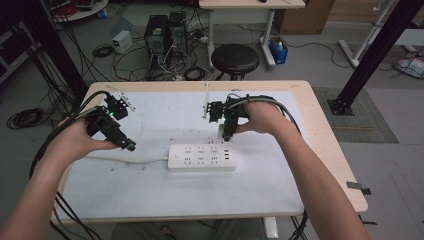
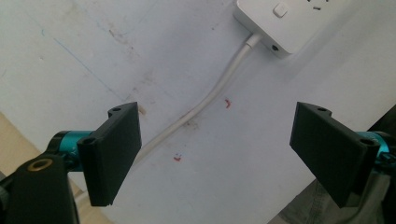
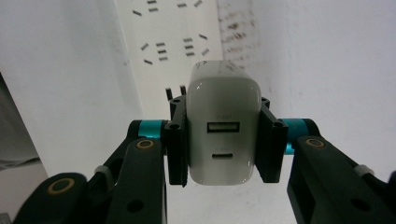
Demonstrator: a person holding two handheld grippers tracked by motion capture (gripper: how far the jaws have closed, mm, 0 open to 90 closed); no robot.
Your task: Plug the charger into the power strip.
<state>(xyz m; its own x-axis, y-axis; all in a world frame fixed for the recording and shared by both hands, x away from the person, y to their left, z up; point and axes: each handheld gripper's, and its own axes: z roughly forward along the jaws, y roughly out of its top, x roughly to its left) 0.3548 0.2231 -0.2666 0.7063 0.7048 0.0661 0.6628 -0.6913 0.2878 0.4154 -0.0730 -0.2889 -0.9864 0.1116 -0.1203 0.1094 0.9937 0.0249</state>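
- The right gripper (image 3: 223, 140) has its fingers (image 3: 176, 140) clenched on a white charger (image 3: 223, 123), one finger on each side; two ports face the camera
- The charger is above the far edge of the white power strip (image 1: 202, 157), which lies on the counter (image 1: 310, 100)
- The left gripper (image 2: 217, 149) has its fingers released, wide apart, over the strip's cable (image 2: 205, 100), near the counter's left part

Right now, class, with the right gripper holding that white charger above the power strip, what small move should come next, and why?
Probably lower the right gripper towards the white rectangular power strip. Its jaws are shut on the white plastic USB charger block, whose prongs point at the strip's sockets but hang short of them. The left gripper is open over the strip's white cable.
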